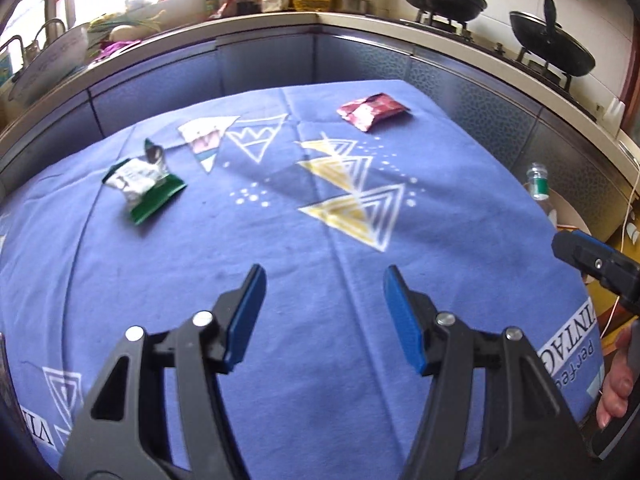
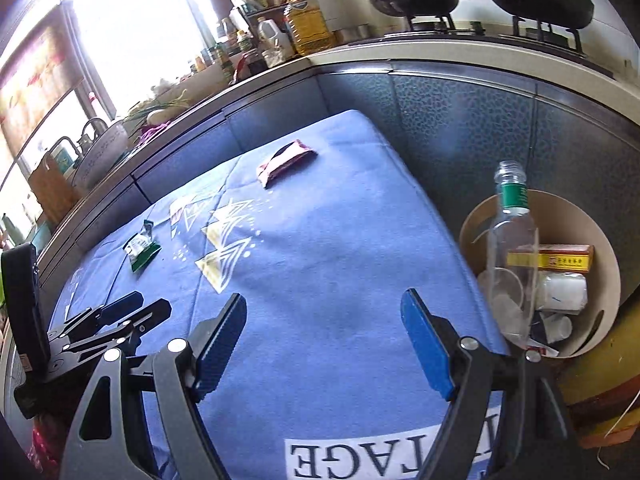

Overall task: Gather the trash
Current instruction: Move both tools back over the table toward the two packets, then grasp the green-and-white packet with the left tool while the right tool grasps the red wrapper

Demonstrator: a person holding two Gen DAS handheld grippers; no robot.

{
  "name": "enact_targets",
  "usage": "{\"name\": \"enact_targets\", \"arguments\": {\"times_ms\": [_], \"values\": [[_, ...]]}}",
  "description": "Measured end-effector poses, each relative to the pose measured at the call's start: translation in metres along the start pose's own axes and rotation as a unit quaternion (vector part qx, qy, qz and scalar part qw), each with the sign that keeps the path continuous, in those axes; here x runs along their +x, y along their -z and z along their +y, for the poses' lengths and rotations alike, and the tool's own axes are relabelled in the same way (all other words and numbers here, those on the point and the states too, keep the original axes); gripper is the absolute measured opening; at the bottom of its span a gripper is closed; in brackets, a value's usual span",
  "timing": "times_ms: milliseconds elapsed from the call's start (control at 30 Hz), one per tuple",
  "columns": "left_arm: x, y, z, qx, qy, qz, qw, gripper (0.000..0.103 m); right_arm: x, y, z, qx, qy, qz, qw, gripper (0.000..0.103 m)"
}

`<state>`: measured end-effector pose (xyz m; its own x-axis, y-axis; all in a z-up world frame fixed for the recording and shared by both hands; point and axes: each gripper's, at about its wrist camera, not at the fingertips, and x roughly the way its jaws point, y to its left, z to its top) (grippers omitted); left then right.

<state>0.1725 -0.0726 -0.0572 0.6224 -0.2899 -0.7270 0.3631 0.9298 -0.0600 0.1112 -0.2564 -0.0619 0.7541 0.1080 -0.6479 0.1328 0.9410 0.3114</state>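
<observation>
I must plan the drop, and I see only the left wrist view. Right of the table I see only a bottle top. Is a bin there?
Observer: Yes. A round tan bin stands beside the table's right edge, and the clear bottle stands in it.
Operator: Is other trash in it already?
Observer: Yes, a yellow and red box and white cups.
Operator: Are the right jaws holding anything?
Observer: No. The right gripper is open and empty over the blue cloth.

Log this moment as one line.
left gripper open | right gripper open | green wrapper, red wrapper on cloth | bin part-filled
</observation>
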Motion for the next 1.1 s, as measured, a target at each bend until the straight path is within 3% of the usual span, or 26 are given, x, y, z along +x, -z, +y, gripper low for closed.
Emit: {"name": "enact_targets", "arguments": {"times_ms": [267, 433, 633, 700, 1100], "values": [[0.007, 0.022, 0.074, -0.066, -0.042, 0.019, 0.9967, 0.059, 0.027, 0.001, 0.048, -0.039, -0.034, 0.026, 0.998, 0.079], [0.008, 0.022, 0.120, -0.118, -0.041, 0.027, 0.9918, 0.059, 0.041, 0.002, 0.061, -0.046, -0.042, 0.039, 0.997, 0.079], [0.006, -0.001, 0.168, -0.175, -0.027, 0.023, 0.9839, 0.059, 0.055, -0.003, 0.067, -0.049, -0.044, 0.049, 0.997, 0.079], [0.003, -0.007, 0.177, -0.186, -0.027, 0.013, 0.9822, 0.063, 0.058, -0.006, 0.069, -0.048, -0.046, 0.049, 0.997, 0.079], [0.018, -0.022, 0.191, -0.200, -0.013, 0.026, 0.9794, 0.063, 0.085, -0.035, 0.087, -0.062, -0.064, 0.050, 0.995, 0.079]]}}
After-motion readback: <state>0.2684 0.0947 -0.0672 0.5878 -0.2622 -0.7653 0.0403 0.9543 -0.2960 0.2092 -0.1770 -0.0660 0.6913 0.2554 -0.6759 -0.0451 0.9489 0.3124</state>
